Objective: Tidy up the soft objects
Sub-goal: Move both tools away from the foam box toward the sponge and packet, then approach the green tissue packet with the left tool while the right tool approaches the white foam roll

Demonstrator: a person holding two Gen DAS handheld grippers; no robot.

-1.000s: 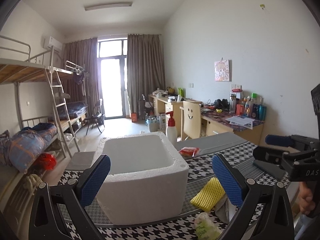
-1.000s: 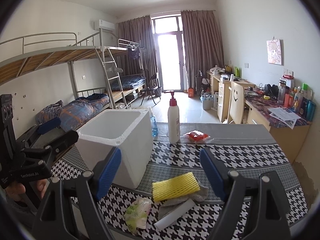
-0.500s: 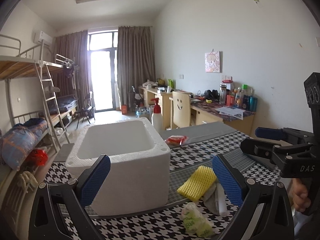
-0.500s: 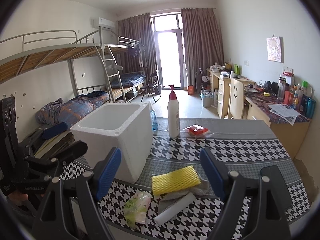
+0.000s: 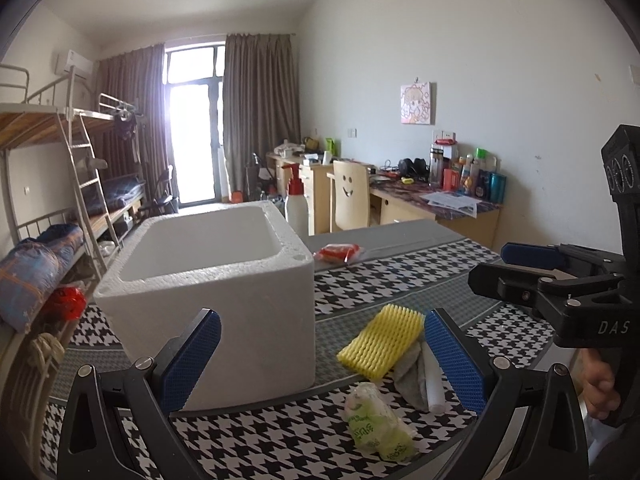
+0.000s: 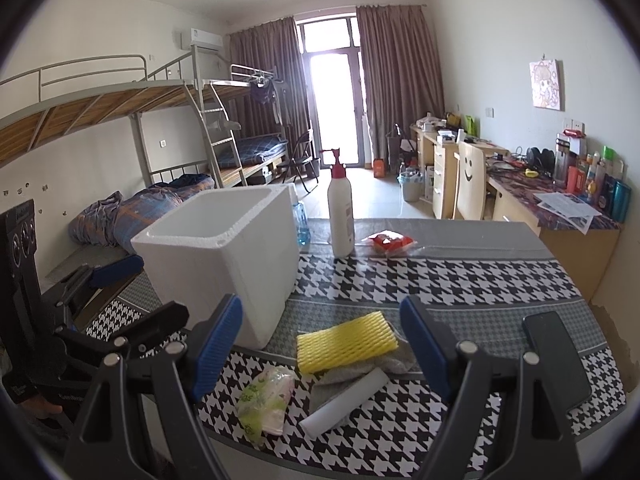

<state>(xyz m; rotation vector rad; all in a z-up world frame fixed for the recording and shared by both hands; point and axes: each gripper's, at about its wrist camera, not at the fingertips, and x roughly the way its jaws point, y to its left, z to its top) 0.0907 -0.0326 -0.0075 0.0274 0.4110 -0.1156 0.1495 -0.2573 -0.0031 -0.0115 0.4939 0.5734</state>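
We note that both tools have advanced toward the table's near edge over the last second; the soft items now sit larger and lower in each wrist view. The left gripper stands with its jaws spread wide and nothing between them; the right gripper is likewise spread and empty. The yellow foam net lies just ahead of the right tool, framed between its fingers; a grey cloth lies under and beside it, touching a white foam roll. A crumpled plastic bag rests just beside them, nearer the right tool's left finger. The white foam box stands ahead and left of the left tool, open-topped; its interior appears empty as far as we can see. We judge that nothing is yet sorted; the approach suggests a first pick is imminent, most likely the net.
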